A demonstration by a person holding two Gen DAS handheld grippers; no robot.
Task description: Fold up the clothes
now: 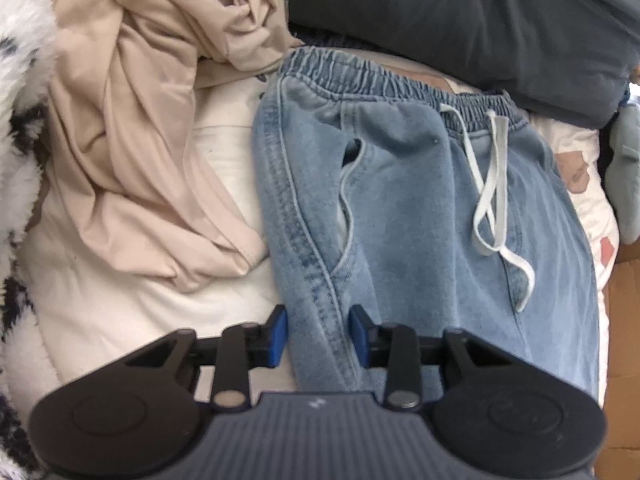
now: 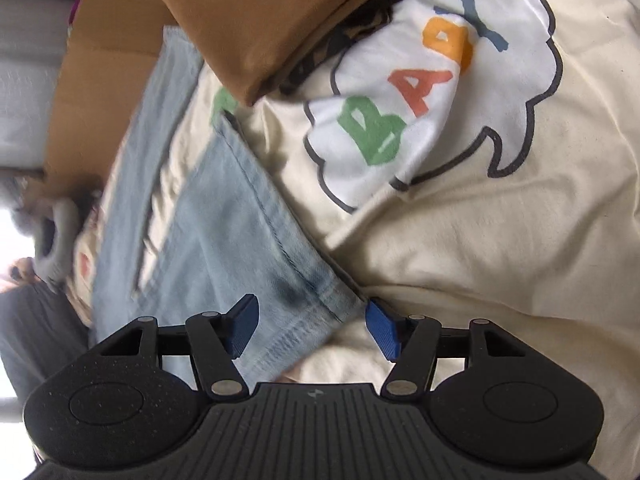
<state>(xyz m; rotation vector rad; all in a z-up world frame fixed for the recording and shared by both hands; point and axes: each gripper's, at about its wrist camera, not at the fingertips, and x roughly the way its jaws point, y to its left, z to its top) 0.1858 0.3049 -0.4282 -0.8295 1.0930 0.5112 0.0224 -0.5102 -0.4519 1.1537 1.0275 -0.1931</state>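
Light blue jeans with an elastic waistband and a white drawstring lie flat on a cream bedcover. My left gripper points down at their left side. Its blue pads stand apart on either side of the side seam, and the denim between them lies flat, not bunched. In the right wrist view a jeans leg runs towards me. My right gripper is wide open, with the hem lying between its fingers and a gap at the right pad.
A crumpled beige garment lies left of the jeans, with a fluffy white and black blanket beyond it. Dark grey cloth lies behind the waistband. A brown cushion and the cover's "BABY" print are past the leg.
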